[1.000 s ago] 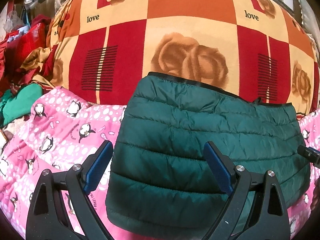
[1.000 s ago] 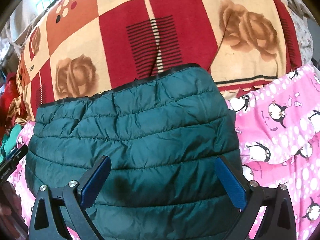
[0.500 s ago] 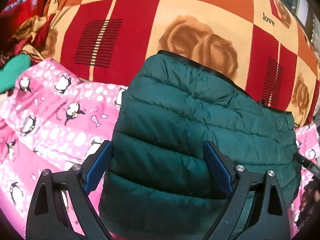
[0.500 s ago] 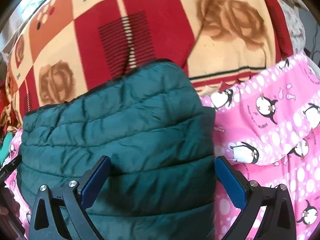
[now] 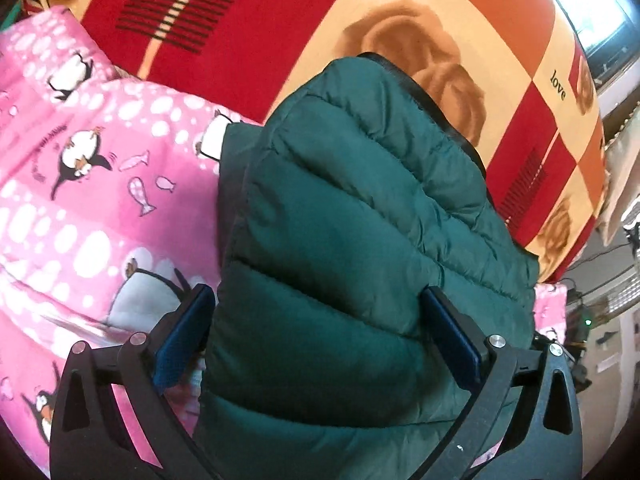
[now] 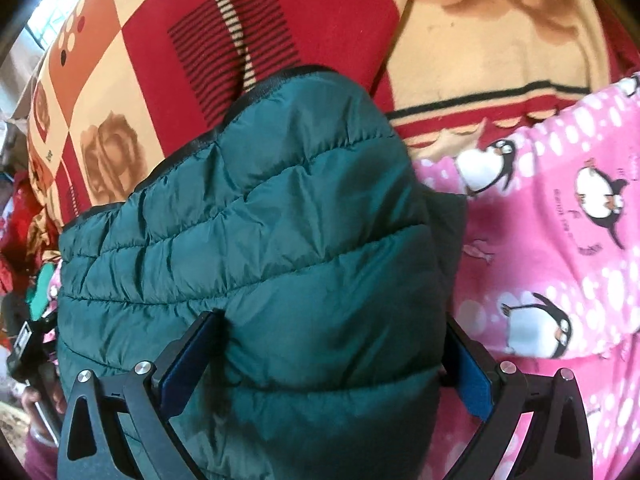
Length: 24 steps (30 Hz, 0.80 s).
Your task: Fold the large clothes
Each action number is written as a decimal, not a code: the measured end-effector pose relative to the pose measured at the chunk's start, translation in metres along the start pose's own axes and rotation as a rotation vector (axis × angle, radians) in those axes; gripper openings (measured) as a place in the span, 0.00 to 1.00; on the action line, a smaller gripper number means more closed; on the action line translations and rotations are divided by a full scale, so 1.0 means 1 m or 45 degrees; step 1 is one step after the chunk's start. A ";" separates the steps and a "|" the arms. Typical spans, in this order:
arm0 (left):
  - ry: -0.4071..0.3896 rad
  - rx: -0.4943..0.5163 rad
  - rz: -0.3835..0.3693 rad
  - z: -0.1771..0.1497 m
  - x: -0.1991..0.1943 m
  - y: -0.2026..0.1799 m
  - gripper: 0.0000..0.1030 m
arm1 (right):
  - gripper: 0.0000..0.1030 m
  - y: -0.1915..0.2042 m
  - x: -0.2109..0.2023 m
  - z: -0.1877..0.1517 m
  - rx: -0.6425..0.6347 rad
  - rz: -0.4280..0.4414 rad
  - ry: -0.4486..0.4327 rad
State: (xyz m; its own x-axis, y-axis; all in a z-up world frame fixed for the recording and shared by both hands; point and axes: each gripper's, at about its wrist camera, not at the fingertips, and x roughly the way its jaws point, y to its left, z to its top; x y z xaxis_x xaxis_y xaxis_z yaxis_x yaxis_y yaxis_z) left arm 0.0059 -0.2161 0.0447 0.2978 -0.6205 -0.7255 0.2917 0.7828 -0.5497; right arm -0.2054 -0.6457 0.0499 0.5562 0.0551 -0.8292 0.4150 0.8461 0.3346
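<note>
A dark green quilted jacket (image 5: 360, 200) lies folded across a pink penguin blanket (image 5: 80, 200). My left gripper (image 5: 318, 336) straddles the jacket's left end. Its jaws are opening, and the puffy fabric bulges between the blue pads without being pinched. In the right wrist view the same jacket (image 6: 260, 220) fills the middle. My right gripper (image 6: 330, 356) stands wide over its right end, the left finger dented into the fabric and the right finger at the jacket's edge.
A red, orange and cream checked blanket (image 5: 280, 20) with roses and "love" print lies beyond the jacket (image 6: 320, 20). The pink blanket (image 6: 560, 240) spreads to the right. A heap of red clothes (image 6: 16, 232) sits at the far left. Room clutter (image 5: 612, 320) shows past the bed's edge.
Both grippers have dropped closer onto the jacket, so its ends now sit between the jaws. The left view has rolled and tilted. The left jaws stand slightly wider.
</note>
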 end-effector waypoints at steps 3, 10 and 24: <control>0.026 -0.005 -0.035 0.002 0.005 0.001 1.00 | 1.00 -0.004 0.006 0.003 -0.021 0.037 0.027; 0.081 -0.007 -0.060 0.006 0.018 0.001 1.00 | 1.00 -0.016 0.016 0.005 0.000 0.137 0.055; -0.015 0.151 0.019 -0.002 0.012 -0.030 0.75 | 0.67 -0.009 -0.008 -0.011 -0.132 0.165 -0.068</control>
State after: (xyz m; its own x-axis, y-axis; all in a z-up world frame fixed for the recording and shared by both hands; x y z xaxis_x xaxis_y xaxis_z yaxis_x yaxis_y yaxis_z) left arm -0.0009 -0.2469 0.0514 0.3133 -0.6099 -0.7279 0.3928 0.7811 -0.4854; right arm -0.2215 -0.6479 0.0489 0.6388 0.1411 -0.7563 0.2623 0.8842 0.3865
